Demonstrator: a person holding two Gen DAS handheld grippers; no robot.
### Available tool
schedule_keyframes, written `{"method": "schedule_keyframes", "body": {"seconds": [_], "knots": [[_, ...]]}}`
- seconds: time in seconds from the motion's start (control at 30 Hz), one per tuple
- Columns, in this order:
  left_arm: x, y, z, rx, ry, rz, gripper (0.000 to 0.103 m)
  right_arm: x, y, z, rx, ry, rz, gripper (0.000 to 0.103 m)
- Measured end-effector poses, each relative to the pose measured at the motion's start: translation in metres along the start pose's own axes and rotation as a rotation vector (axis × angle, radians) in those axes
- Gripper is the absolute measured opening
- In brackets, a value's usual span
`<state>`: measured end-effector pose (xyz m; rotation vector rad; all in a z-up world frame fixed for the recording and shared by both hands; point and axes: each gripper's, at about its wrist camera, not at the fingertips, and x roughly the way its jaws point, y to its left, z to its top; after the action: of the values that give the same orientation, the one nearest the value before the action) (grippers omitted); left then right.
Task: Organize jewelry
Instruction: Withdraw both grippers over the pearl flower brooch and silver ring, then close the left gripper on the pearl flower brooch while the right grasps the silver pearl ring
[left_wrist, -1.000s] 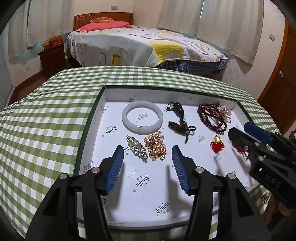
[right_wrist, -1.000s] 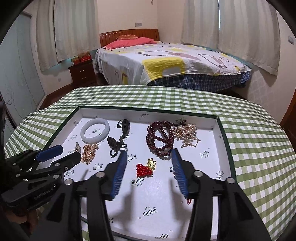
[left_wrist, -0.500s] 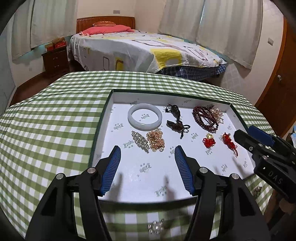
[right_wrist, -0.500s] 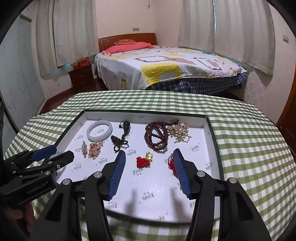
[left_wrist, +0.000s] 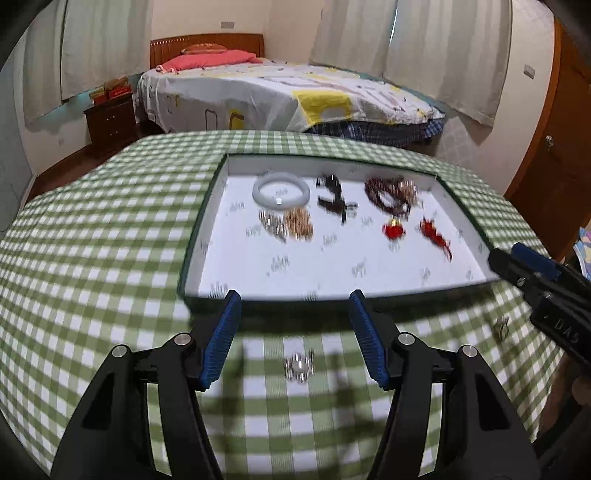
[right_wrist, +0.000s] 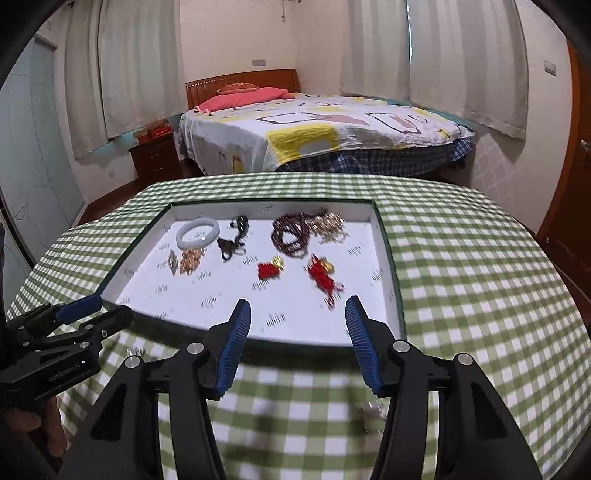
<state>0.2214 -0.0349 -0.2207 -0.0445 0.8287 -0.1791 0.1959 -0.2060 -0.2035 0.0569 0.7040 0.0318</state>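
While both of my tongs stand apart with nothing between their blue ribbed pads, my left tongs (left_wrist: 293, 317) hang over the green-and-white checked cloth of the bench (left_wrist: 92, 258), just short of the near rim of the shallow white tray with a dark green edge (left_wrist: 207, 236). On the cloth straight ahead of them, between the pads as the left camera sees it, lies a small silvery ring-like piece (left_wrist: 299, 365), too blurred to tell more. My right tongs (right_wrist: 297, 325) hover over the tray's near edge, and in the left view they show at the right, beside the tray's near right corner.

Inside the tray the jewelry lies in loose rows. At the far left sits a pale white bangle (right_wrist: 197, 233), and nearer to me, just beside it, a silvery brooch (right_wrist: 173, 261) and a gold chain heap (right_wrist: 191, 260) lie side by side. Right of the bangle is a dark brown knotted cord piece (right_wrist: 232, 242). Further right a coil of dark red beads (right_wrist: 290, 234) touches a cluster of pale gold beads (right_wrist: 330, 225). Nearer to my right tongs lie a red knot charm with a gold bit (right_wrist: 269, 267) and a red tassel charm (right_wrist: 323, 278).

Beyond the bench stands a bed with a patterned sheet (right_wrist: 325, 133).
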Motion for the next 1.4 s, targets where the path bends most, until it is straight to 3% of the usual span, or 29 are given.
{"method": "schedule_keyframes", "body": {"seconds": [0.33,0.73,1.0,1.4], "knots": [[0.010,0.005,-0.029,-0.036,0.041,0.022,0.058,-0.005,-0.021,-0.024,0.045,0.022,-0.018,0.053],[0.021,-0.003,-0.030,-0.016,0.077,0.034,0.048,-0.007,-0.030,-0.042,0.080,0.036,-0.018,0.053],[0.022,-0.008,-0.030,0.011,0.079,0.025,0.021,-0.007,-0.033,-0.043,0.082,0.040,-0.022,0.053],[0.007,0.001,-0.031,0.004,0.028,0.013,0.020,-0.004,-0.038,-0.045,0.078,0.051,-0.042,0.053]]}}
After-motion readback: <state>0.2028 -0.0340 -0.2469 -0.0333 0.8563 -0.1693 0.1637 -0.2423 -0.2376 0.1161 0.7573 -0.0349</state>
